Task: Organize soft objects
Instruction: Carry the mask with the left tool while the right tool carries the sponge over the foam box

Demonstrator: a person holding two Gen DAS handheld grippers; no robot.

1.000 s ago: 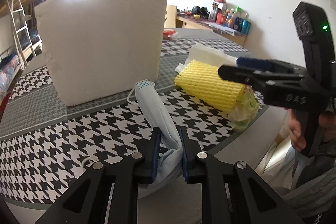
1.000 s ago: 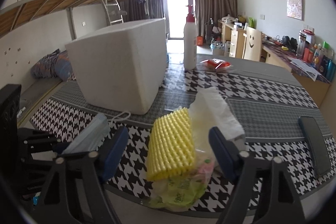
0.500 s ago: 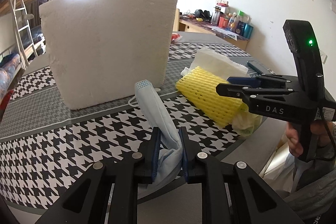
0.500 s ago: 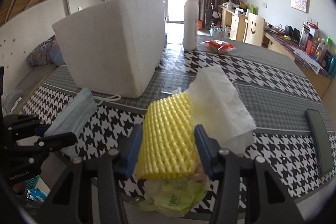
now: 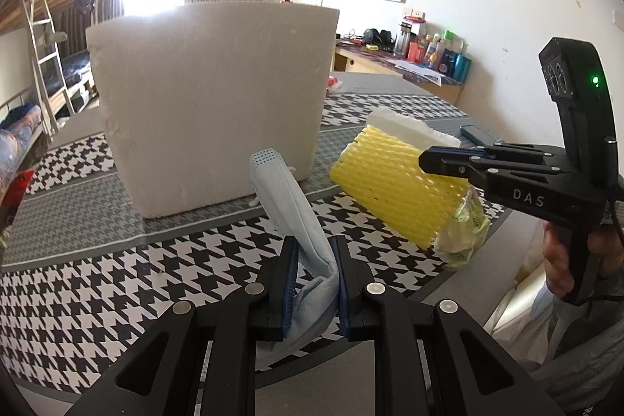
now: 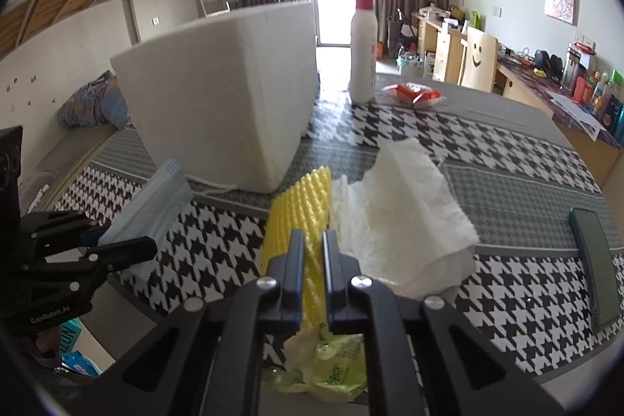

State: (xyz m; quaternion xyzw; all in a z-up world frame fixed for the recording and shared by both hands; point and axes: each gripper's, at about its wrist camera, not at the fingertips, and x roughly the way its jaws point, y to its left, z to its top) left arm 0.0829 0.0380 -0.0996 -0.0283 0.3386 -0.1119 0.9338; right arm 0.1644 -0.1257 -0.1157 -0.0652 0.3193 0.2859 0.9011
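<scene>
Progress early, by the look of it: left gripper point(image 5: 314, 283) pinching folded blue face mask point(image 5: 290, 209) above houndstooth table point(image 5: 97, 283); right gripper point(image 6: 312, 273) closing onto yellow foam net point(image 6: 302, 211), pads already squeezing it. Both near white foam box point(image 5: 210, 104), nothing visibly inside. White tissue point(image 6: 405, 197) and green plastic bag point(image 6: 331, 365) unsorted at table edge.

The right gripper point(image 6: 312, 252) is closing its jaws on the yellow foam net point(image 6: 300, 209), which stands edge-on between them. Just right of the jaws lies a crumpled white tissue point(image 6: 405, 205); below them, a greenish plastic bag point(image 6: 331, 365). Left of the jaws, the left gripper point(image 6: 117, 244) holds a blue face mask point(image 6: 152, 201). Beyond stands a white foam box point(image 6: 230, 96) on the houndstooth table point(image 6: 487, 151).
</scene>
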